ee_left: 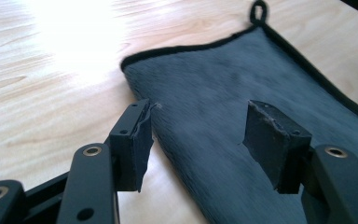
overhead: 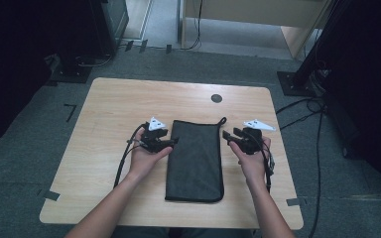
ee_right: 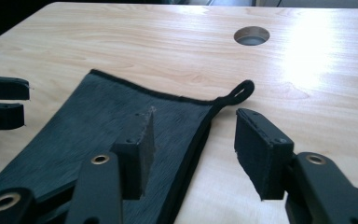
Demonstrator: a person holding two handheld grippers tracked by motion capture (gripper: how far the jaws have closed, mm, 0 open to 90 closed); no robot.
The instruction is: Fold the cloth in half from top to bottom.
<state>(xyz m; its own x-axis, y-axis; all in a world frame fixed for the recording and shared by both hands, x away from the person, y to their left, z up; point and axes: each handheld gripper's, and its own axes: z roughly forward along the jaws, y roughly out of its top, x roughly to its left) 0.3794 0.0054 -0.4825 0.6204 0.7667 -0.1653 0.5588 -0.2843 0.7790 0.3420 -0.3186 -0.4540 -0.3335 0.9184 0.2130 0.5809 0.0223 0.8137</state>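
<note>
Forearms come in from the bottom edge of the high view, each hand carrying a gripper. Left gripper [overhead: 171, 142] sits at the left long edge of a dark grey cloth [overhead: 196, 161], fingers released: in the left gripper view they stand apart, one finger [ee_left: 135, 144] over the bare wood just beside the cloth's edge, the other above the cloth, nothing pinched between them; whether a pad touches the fabric I cannot tell. Right gripper [overhead: 226, 136] is at the cloth's right edge near the far corner, fingers also released, one finger [ee_right: 137, 149] over the cloth and the other [ee_right: 258, 149] over the wood, straddling the black-bound hem without pressing it. Cloth lies flat in the middle of the light wooden worktop [overhead: 119, 99], long side running away from the person, folded lengthwise, black piping round the edge. Hanging loop [overhead: 222, 120] sticks out at the far right corner, flat on the wood. Round cable hole [overhead: 216, 98] sits in the worktop beyond the loop, well apart from the cloth. Each gripper carries a grey three-cornered plate and a trailing black cable.
</note>
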